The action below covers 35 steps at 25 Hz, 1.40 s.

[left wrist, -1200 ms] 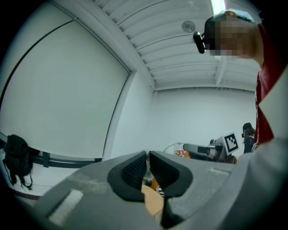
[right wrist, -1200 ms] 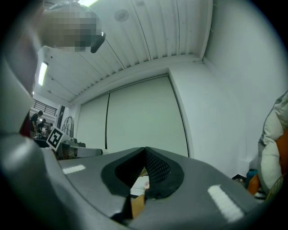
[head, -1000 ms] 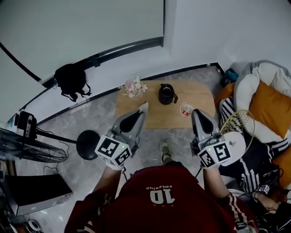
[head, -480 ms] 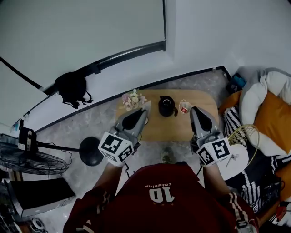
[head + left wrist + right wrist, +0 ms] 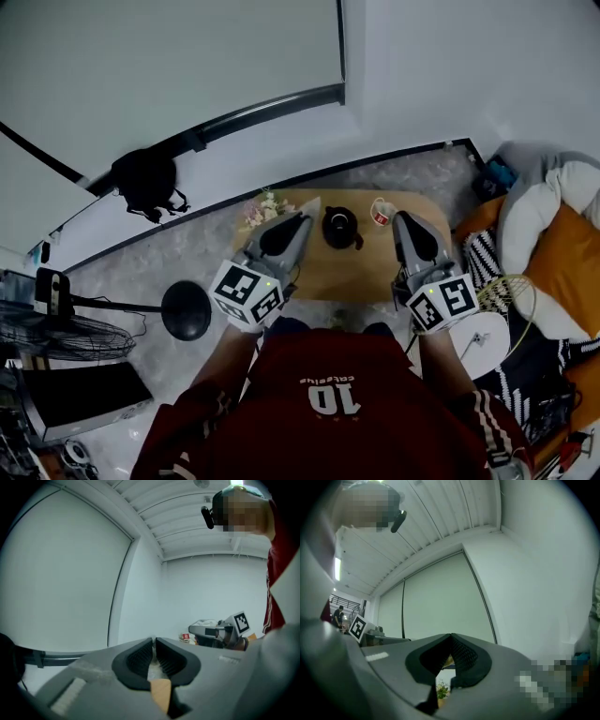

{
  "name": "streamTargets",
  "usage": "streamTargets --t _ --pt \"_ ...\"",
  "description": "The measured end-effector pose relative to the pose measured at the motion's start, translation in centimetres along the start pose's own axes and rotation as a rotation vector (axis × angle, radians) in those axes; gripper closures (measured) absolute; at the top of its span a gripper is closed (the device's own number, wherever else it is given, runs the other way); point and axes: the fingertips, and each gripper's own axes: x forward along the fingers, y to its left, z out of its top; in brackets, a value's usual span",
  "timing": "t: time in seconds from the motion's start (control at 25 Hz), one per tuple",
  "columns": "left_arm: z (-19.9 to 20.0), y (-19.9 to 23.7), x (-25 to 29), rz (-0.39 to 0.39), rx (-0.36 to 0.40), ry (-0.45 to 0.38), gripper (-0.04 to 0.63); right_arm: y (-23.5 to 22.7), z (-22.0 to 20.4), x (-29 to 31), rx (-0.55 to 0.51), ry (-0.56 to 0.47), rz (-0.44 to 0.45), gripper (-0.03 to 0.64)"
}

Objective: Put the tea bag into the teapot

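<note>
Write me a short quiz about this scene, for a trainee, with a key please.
1. True or false: the teapot lies on the floor.
2. In the head view, what stands left of the teapot on the table? A flowers; B bottle; C laptop.
3. Fill in: the jaws of the right gripper are ___.
Key: 1 false, it stands upright on the table; 2 A; 3 shut, with nothing between them.
</note>
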Motion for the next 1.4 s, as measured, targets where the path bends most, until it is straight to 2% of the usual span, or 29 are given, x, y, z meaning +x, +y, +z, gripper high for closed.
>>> streamTargets --t 0.24,0.52,0.8,0.88,1.16,1.4 --pt "-1.3 0.6 2.3 -0.015 0.033 0.032 0.566 -0.5 -1.3 1.3 0.012 0.026 0.01 0.618" --pt "-4.6 1.1 5.2 -0.062 0.072 0.095 0.566 -2.0 -2.2 2.3 0.021 0.036 -0.022 0.618" --pt "-9.3 2.5 8.1 -0.137 0.258 0.189 0.566 -3.2 -3.5 2.6 0.011 0.062 -0.044 0.618" --pt "-10.7 2.8 8.8 -0.153 0.284 0.206 0.566 -3.3 -3.8 2.6 0.014 0.067 -0.051 0.618" --pt "-18.1 3.8 11.5 -0.167 0.3 0.297 0.566 -4.4 -5.3 2.0 0.017 0.091 -0.076 0.618" --pt "-23.5 4.9 13.8 -0.156 0.26 0.364 0.566 -6.1 -6.4 1.3 0.025 0.112 -0.114 0.618"
